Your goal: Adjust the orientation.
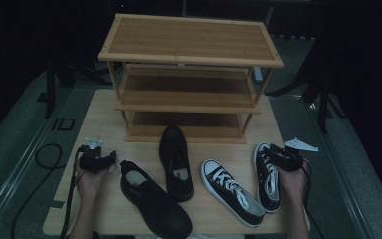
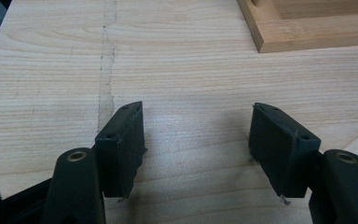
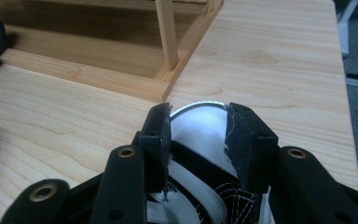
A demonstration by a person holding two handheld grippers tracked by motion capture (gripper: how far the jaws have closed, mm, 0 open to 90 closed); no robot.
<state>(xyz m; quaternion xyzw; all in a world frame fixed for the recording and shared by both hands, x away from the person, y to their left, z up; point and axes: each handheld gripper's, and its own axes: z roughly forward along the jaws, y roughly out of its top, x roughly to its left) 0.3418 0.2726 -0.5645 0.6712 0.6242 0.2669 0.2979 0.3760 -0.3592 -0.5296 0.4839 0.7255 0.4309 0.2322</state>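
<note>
Four shoes lie on the surface (image 1: 104, 112), none yet on the rack (image 1: 189, 74). Left gripper (image 1: 97, 160), near left: jaws spread over bare wood, holding nothing. Two black shoes (image 1: 156, 201) (image 1: 176, 163) lie mid-surface, untouched. White-laced sneaker (image 1: 231, 191) right of them. Right gripper (image 1: 284, 158) pinches the toe of the far-right sneaker (image 1: 267, 174). Judged: first shoe only just grasped; all four left to shelve.

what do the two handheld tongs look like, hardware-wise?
Both tongs, left and right, are black with two blocky jaws on arms with brass-coloured rivets. The left carries a grey three-cornered plate; a black cable trails from it. Forearms are bare, no sleeves.
</note>
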